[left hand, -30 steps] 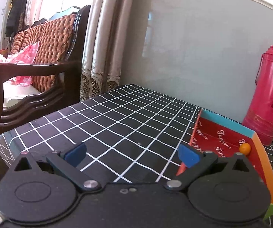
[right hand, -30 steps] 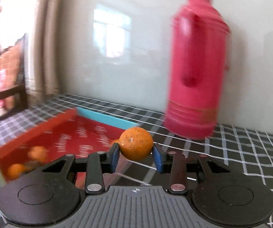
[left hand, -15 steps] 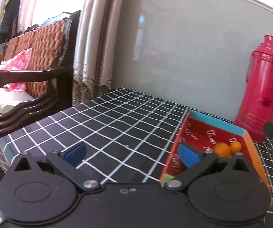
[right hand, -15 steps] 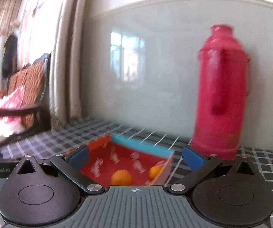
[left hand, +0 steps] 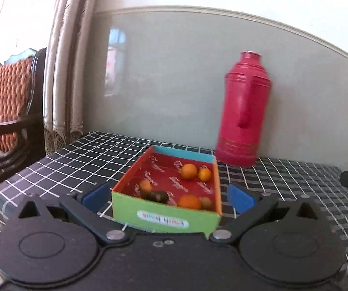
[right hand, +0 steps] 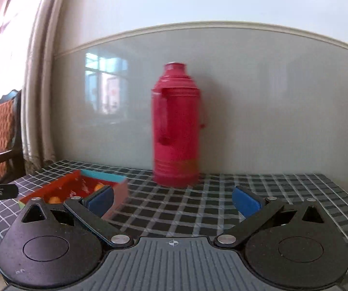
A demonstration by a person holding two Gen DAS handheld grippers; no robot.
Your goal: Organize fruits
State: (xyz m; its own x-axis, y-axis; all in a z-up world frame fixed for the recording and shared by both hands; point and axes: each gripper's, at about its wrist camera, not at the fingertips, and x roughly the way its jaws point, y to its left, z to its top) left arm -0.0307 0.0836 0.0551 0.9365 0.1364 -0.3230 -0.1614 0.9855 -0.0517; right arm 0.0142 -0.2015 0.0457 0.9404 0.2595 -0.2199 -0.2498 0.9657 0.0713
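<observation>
Your left gripper (left hand: 167, 197) is standing with its two blue pads wide apart and is gripping nothing. The box (left hand: 171, 214) is sitting in the lower middle of the left wrist view, between the two pads; whether they are touching its side walls, you cannot tell from here. The box is a shallow rectangle and its long axis is running away from you, from the green short wall with the white label at the bottom toward the blue short wall higher in the frame, in the direction of the red thermos (left hand: 243, 111) at the right of centre.

Inside the box, on the red floor, the fruits are lying loose: an orange (left hand: 189, 171) and a smaller one just beside it near the far wall, another orange (left hand: 189, 201) near the green wall, and a dark blurred fruit (left hand: 158, 196) to its left.

Your right gripper (right hand: 172, 200) is also standing wide apart and empty, over the checked tablecloth (right hand: 198, 208). In that view the box (right hand: 121, 190) is lying at the lower left, partly behind the left pad, and the thermos (right hand: 176, 126) is standing upright in the centre, against the wall.
</observation>
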